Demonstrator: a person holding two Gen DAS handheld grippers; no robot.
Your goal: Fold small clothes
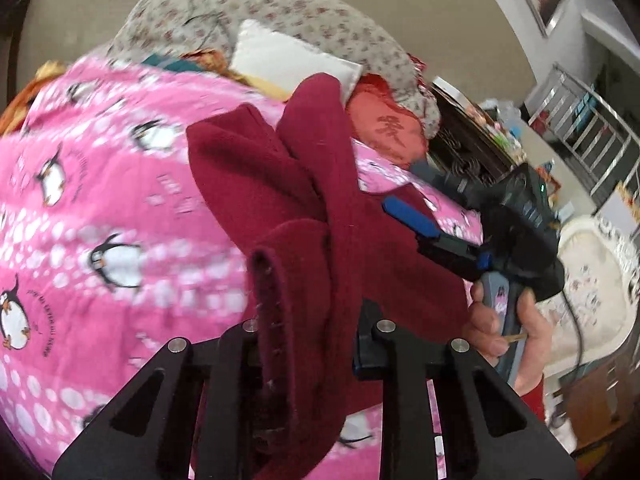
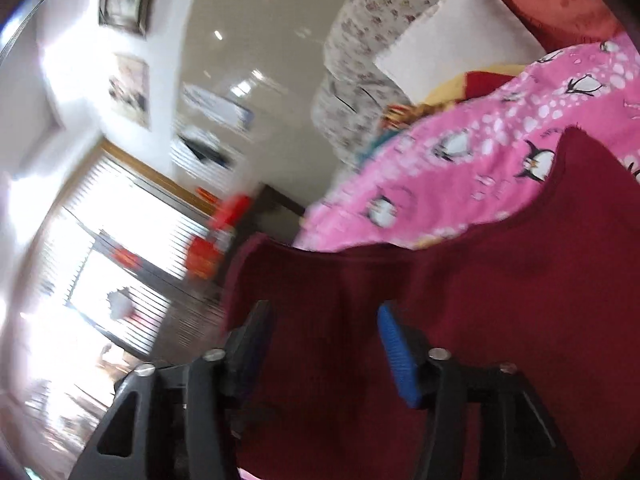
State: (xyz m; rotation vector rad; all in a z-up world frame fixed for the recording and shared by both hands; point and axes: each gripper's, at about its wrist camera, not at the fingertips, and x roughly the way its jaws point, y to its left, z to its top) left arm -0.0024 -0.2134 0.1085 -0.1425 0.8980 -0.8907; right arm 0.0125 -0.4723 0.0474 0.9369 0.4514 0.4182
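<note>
A dark red fleece garment [image 1: 288, 184] hangs bunched over the pink penguin bedspread [image 1: 100, 216]. My left gripper [image 1: 308, 332] is shut on a folded hem of it, with the cloth filling the gap between the fingers. My right gripper [image 1: 404, 216], held in a hand, shows at the right of the left wrist view against the same garment. In the right wrist view the garment [image 2: 480, 300] fills the gap of my right gripper [image 2: 320, 344]. The blue pad [image 2: 396, 352] stands apart from the other finger, with cloth between them. Whether the pads pinch the cloth cannot be told.
A white pillow [image 1: 288, 60], a floral quilt [image 1: 304, 12] and a red cushion [image 1: 384, 124] are piled at the bed's far side. A cream chair [image 1: 588, 292] stands at the right. A bright window [image 2: 100, 240] and framed pictures [image 2: 128, 88] are on the wall.
</note>
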